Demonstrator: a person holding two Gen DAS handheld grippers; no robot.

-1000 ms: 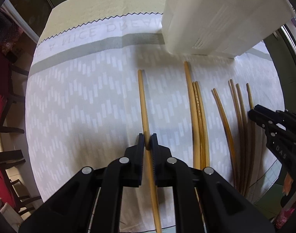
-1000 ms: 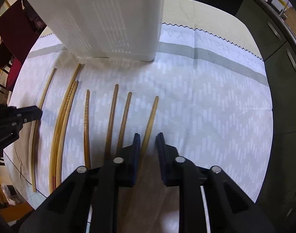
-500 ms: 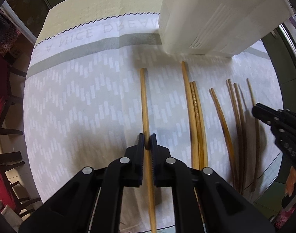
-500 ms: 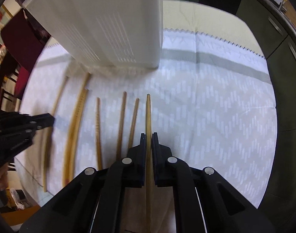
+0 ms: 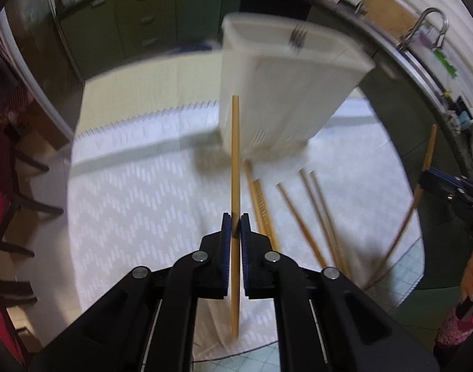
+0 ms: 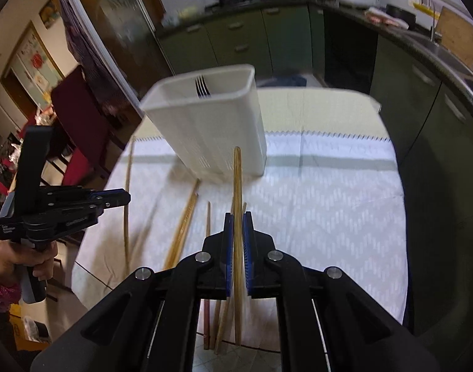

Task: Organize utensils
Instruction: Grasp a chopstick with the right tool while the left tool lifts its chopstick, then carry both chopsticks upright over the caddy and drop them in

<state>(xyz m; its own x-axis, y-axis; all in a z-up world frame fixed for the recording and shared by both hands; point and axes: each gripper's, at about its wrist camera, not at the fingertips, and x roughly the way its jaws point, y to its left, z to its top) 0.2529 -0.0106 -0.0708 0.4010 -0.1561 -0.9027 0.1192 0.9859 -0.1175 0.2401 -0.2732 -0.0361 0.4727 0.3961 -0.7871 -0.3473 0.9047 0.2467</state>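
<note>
My left gripper (image 5: 235, 226) is shut on a wooden chopstick (image 5: 235, 155) and holds it lifted above the table, tip toward the white utensil holder (image 5: 276, 93). My right gripper (image 6: 237, 226) is shut on another wooden chopstick (image 6: 237, 179), also lifted and pointing at the holder (image 6: 214, 130). A metal fork (image 6: 201, 86) stands inside the holder. Several more chopsticks (image 5: 298, 214) lie on the white patterned cloth (image 5: 137, 204) in front of the holder. The right gripper shows at the edge of the left wrist view (image 5: 422, 179), the left gripper in the right wrist view (image 6: 124, 198).
The cloth (image 6: 329, 201) covers a round table whose front edge is close below both grippers. Dark chairs (image 5: 7, 192) stand to the left. Green kitchen cabinets (image 6: 298, 37) and a counter with a sink tap (image 5: 428, 21) run behind and to the right.
Both grippers have risen and tilted up from the cloth, each carrying its chopstick. The right gripper, open a second ago, closed on its chopstick. The holder's open top has come into view.
</note>
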